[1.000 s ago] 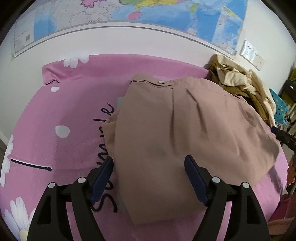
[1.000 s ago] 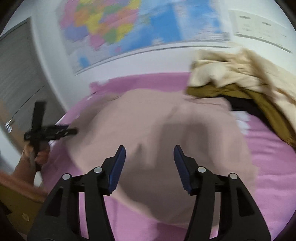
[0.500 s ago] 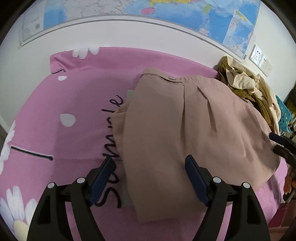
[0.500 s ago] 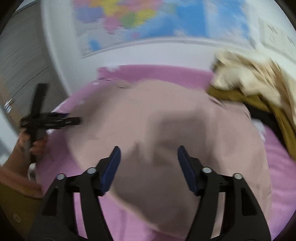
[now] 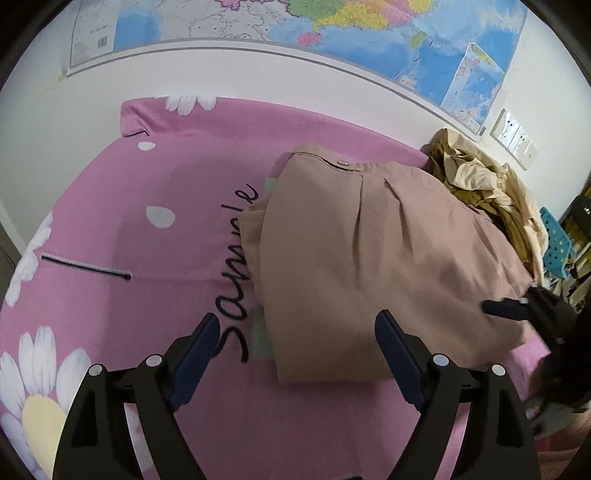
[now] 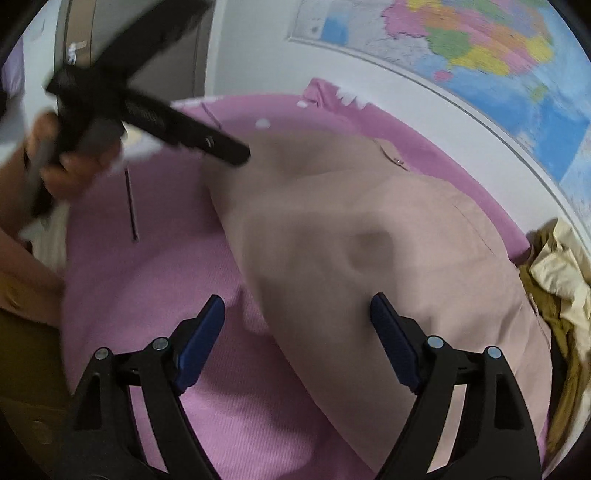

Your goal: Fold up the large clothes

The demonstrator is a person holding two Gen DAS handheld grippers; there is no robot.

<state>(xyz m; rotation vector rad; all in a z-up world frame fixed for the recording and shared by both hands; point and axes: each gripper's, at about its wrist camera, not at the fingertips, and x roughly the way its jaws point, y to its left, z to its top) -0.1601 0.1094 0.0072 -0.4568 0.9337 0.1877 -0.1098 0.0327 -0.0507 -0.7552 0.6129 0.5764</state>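
Partly readable black script (image 5: 236, 280) on pink bedsheet (image 5: 177, 184), beside tan garment (image 5: 369, 258).

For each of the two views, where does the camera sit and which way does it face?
Left wrist: on the left tongs, angled down at the folded tan garment on the pink bedsheet; its opening jaws and the right tongs show.
Right wrist: on the right tongs, opening over the garment edge; a hand shows.
Shared: garment, sheet, wall map, clothes pile.

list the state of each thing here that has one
tan garment: folded over, flat on the sheet, ungripped
left hand-held gripper: opening, nothing between its pads
right hand-held gripper: opening, empty, above the garment's edge
clothes pile: crumpled, unfolded
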